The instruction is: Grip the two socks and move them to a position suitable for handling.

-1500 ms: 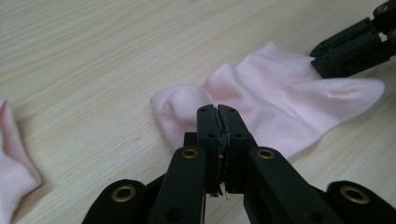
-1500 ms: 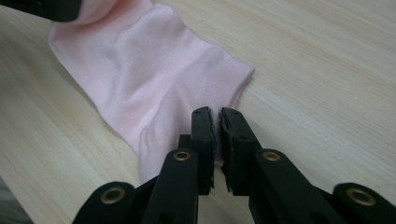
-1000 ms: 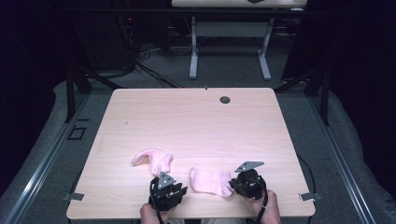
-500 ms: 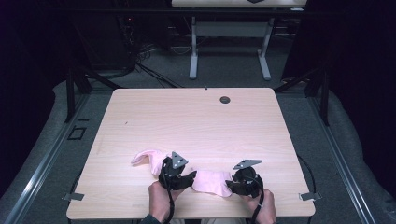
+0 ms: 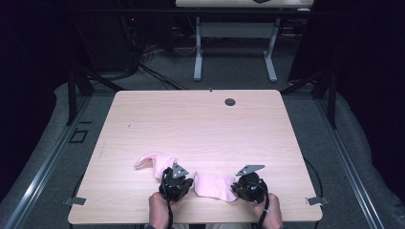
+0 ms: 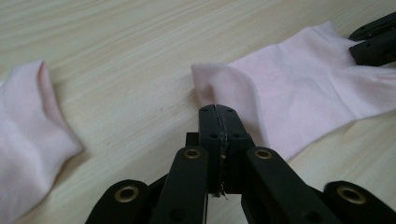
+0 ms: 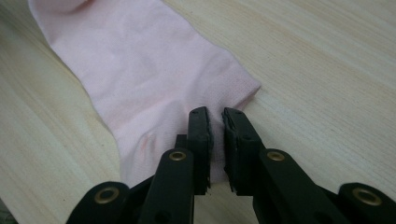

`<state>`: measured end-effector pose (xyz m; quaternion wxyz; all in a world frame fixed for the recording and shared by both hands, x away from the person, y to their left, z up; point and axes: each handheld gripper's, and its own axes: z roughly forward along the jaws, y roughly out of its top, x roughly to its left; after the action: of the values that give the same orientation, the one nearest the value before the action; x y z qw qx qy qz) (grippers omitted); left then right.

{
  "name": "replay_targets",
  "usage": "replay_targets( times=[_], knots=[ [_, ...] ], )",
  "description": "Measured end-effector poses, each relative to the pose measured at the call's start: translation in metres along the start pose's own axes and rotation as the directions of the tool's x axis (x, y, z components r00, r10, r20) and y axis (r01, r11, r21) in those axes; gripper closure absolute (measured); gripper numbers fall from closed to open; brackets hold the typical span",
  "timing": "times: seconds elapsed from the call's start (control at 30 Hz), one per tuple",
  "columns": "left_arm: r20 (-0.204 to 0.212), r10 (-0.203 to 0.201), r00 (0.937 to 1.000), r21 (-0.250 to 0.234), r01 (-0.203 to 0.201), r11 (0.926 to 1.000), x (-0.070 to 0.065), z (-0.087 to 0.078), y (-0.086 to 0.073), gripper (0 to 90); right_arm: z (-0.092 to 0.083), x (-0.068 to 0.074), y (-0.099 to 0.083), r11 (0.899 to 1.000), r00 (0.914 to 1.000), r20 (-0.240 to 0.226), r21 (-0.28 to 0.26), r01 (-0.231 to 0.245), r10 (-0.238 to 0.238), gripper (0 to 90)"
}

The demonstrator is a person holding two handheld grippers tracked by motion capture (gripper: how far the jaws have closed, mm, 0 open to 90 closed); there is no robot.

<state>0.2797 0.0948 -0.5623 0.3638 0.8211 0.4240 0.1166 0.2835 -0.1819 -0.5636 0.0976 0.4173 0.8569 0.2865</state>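
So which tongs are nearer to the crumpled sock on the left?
Left. The left tongs sit just right of the crumpled sock; the right tongs are beyond the flat sock.

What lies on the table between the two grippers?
A pink sock lies flat between the left gripper and the right gripper, each at one end of it. The high view shows this.
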Motion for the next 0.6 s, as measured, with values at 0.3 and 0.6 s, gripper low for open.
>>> replay_targets(
  times=[0.3,0.6],
  knots=[
    [0.007,-0.044,0.9990,-0.061,0.045,0.9972,0.005,-0.013,0.001,61.8,0.003,0.009,0.004,0.999,0.9985,-0.022,0.011,0.050,-0.050,79.8],
    [-0.053,0.096,0.9940,0.041,-0.094,0.9948,-0.010,0.013,0.026,67.9,0.003,0.008,0.004,0.999,0.9986,-0.017,0.017,0.051,-0.051,80.8]
  ],
)
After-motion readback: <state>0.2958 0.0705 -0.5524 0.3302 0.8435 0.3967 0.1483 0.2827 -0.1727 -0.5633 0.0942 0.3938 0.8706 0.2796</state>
